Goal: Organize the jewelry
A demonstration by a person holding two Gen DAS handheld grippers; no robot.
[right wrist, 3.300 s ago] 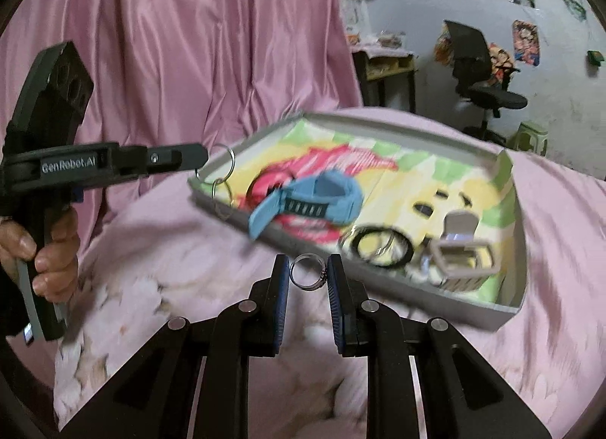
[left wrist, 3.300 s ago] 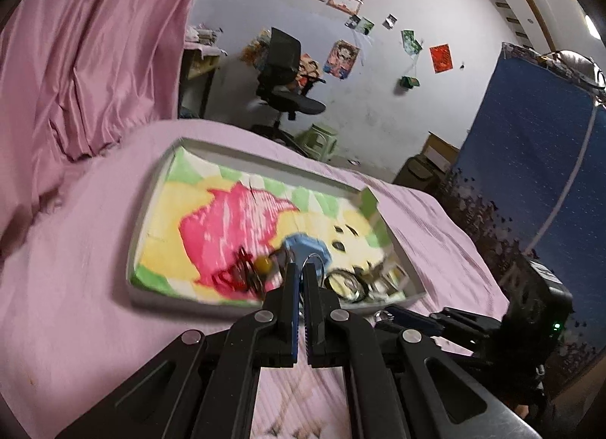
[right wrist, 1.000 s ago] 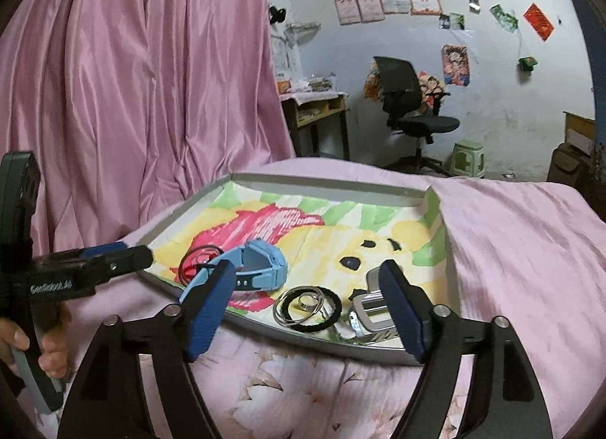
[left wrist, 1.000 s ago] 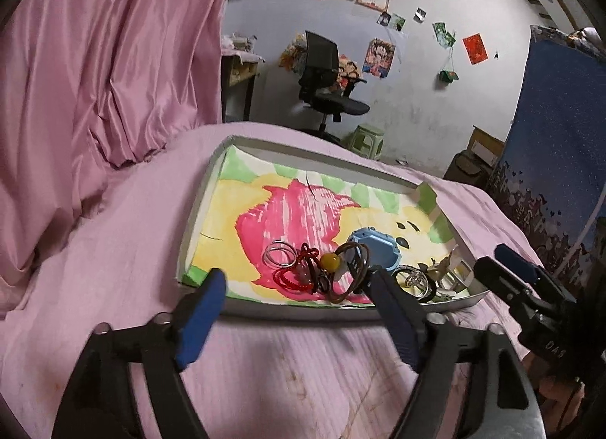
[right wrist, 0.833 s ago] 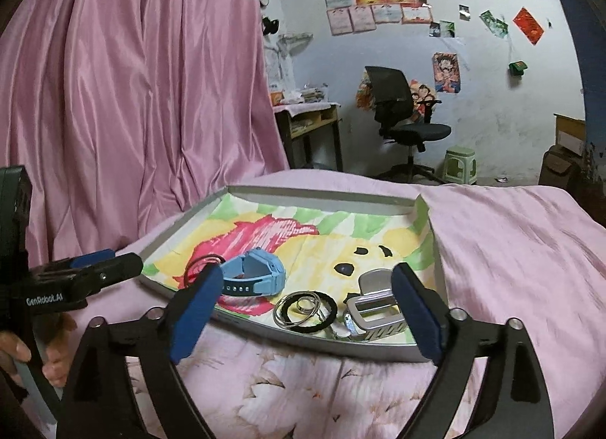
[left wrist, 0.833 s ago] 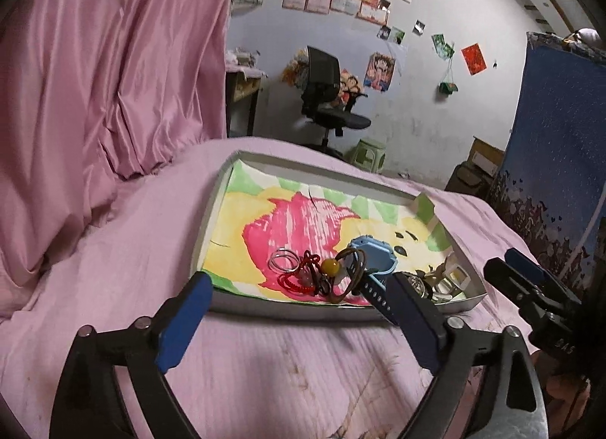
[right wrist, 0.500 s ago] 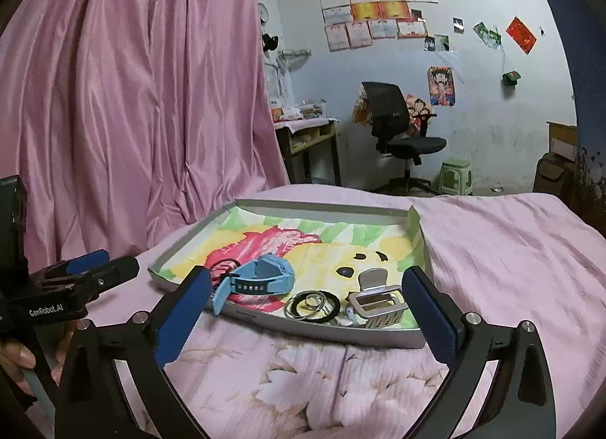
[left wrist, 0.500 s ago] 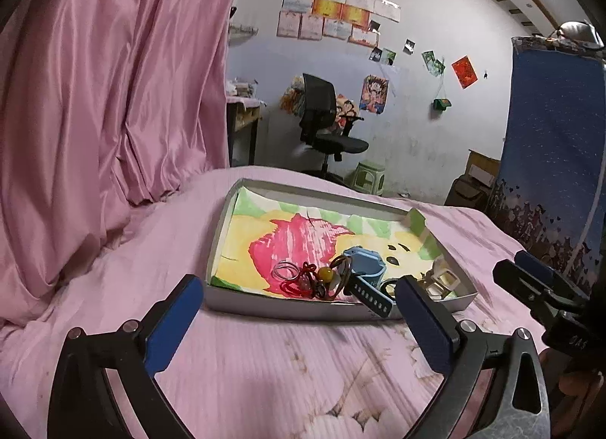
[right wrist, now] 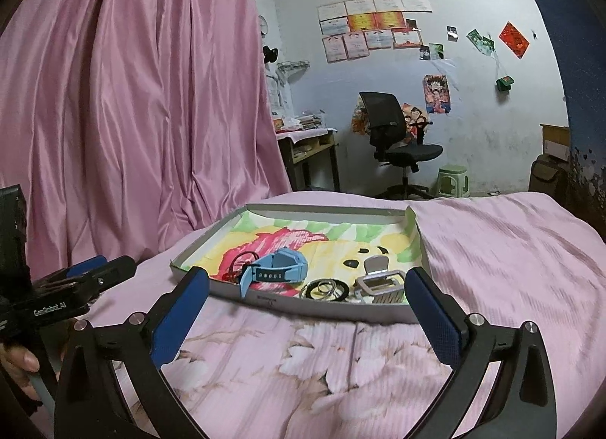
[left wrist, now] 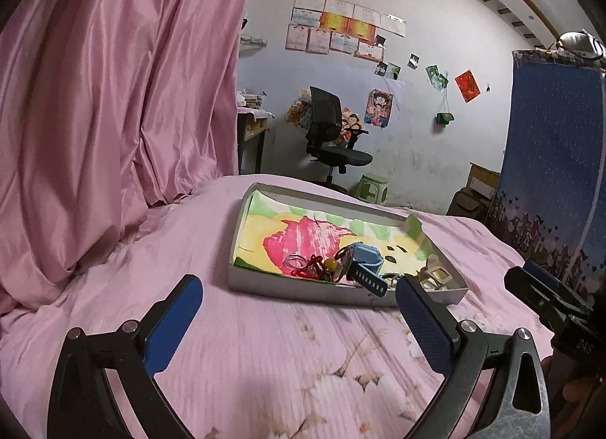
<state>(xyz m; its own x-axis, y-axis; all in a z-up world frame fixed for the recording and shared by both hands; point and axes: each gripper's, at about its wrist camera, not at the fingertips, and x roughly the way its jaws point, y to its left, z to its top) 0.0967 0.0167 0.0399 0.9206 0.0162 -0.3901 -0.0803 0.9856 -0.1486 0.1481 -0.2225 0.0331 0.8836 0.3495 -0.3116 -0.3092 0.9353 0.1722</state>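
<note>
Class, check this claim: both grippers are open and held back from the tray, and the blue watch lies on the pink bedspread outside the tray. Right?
Not quite. The blue watch lies inside the tray, not on the pink bedspread, as the right wrist view shows. Both the left gripper and the right gripper are indeed open, held back.

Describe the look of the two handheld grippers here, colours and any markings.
Both are black frames with silver screws and blue textured pads on the fingers. The left gripper carries white "GenRobot.AI" lettering on its side; the right gripper shows partial white characters on its body.
</note>
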